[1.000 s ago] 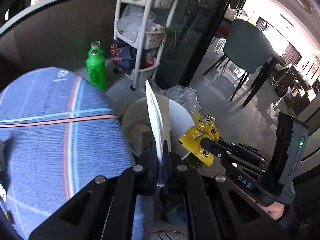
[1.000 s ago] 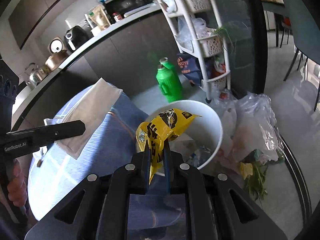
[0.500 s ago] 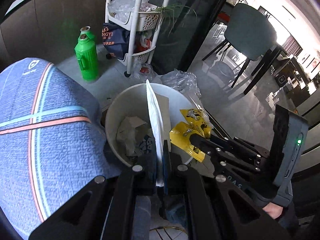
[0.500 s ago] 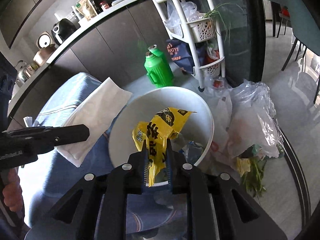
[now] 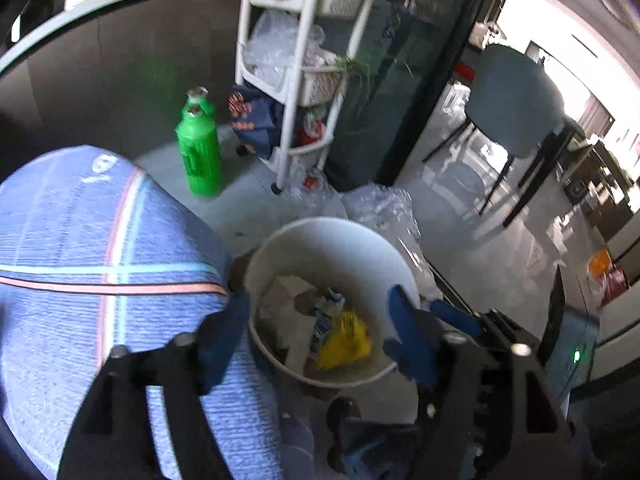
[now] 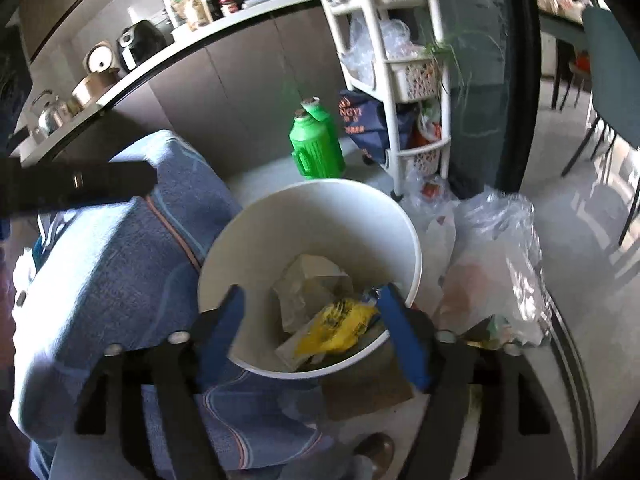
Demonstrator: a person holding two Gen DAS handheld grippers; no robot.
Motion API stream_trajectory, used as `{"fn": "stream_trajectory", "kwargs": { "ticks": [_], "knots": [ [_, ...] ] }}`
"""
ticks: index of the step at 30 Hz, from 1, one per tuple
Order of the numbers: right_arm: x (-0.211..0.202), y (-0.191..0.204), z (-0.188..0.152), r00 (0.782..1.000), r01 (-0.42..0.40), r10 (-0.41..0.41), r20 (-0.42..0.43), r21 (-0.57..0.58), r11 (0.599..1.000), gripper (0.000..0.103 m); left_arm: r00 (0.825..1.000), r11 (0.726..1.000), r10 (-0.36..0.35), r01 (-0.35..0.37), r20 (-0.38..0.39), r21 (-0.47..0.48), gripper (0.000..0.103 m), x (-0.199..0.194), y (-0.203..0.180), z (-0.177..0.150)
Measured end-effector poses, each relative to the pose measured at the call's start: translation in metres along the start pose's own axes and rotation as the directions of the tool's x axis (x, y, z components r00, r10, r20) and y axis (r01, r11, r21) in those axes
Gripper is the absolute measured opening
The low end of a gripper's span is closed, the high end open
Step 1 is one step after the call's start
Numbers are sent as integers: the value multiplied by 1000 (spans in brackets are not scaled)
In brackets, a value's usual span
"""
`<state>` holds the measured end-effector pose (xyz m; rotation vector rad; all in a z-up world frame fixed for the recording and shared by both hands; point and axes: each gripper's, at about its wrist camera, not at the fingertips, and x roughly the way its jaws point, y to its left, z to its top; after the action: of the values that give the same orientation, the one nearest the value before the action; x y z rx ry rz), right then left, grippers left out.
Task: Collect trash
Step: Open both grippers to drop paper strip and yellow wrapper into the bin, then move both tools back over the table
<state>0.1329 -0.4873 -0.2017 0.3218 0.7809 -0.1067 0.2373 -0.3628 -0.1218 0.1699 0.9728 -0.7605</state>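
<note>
Two handheld tools hover over a white trash bin [image 6: 412, 240] that stands on the floor beside a desk draped in a blue striped cloth [image 6: 120, 264]. The left tool [image 5: 316, 320] has its blue-padded jaws opening wide with nothing between them. The right tool [image 6: 312, 320] is also opening, its jaws empty and spread across the near rim of the bin.

The trash is inside the bin: a crumpled yellow wrapper [image 6: 336, 328] lies on top, resting against pale folded paper [image 6: 308, 284] and other scraps. Seen from the left wrist, the same wrapper sits low against the near wall.

Likely risks from here are mostly about the bin. Both tools hang close to its rim, and the right one's far finger appears almost level with the edge; pulling back carelessly could catch the rim and tip the light bin toward the clear plastic bags [image 6: 496, 256] lying on the floor to its right. The two tools also sit near each other and could knock together. The yellow wrapper looks springy and might unfold upward, though it seems deep enough to stay put. A green bottle [image 6: 316, 148] stands well behind the bin, out of reach.
</note>
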Motion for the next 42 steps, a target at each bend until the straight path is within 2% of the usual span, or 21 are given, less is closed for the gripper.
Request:
{"fn": "stream_trajectory", "kwargs": {
  "ticks": [2,4,12,17,21,27,35,39,40,42],
  "knots": [
    [-4,6,0,1000,-5,6,5,-20,1000,86,999,1000,21,-21,35,-10,92,-14,1,0],
    [-10,12,-1,1000,-10,11,12,-34,999,95,996,998,52,-50,67,-30,99,-28,4,-1],
    [-35,35,4,999,-30,31,16,-61,998,94,991,988,88,-73,102,-136,99,-74,25,-18],
    [-57,57,6,998,-58,60,21,-87,995,94,990,975,96,-73,103,-212,99,-109,45,-44],
    [-71,78,6,996,-80,84,25,-121,989,94,984,963,144,-115,105,-243,99,-139,64,-71],
    [-82,118,6,988,-151,151,-14,-156,976,94,963,923,246,-198,111,-329,99,-190,105,-116],
    [-92,193,6,968,-251,249,-38,-263,932,94,928,841,361,-281,93,-462,99,-245,174,-172],
    [-89,228,7,953,-302,296,-66,-306,903,94,916,825,391,-302,96,-478,99,-262,201,-192],
    [-86,240,7,946,-323,311,-90,-322,890,93,914,824,394,-304,98,-479,98,-265,206,-196],
    [-79,264,6,932,-361,334,-138,-352,863,81,917,824,385,-290,107,-486,96,-269,218,-199]
  ]
}}
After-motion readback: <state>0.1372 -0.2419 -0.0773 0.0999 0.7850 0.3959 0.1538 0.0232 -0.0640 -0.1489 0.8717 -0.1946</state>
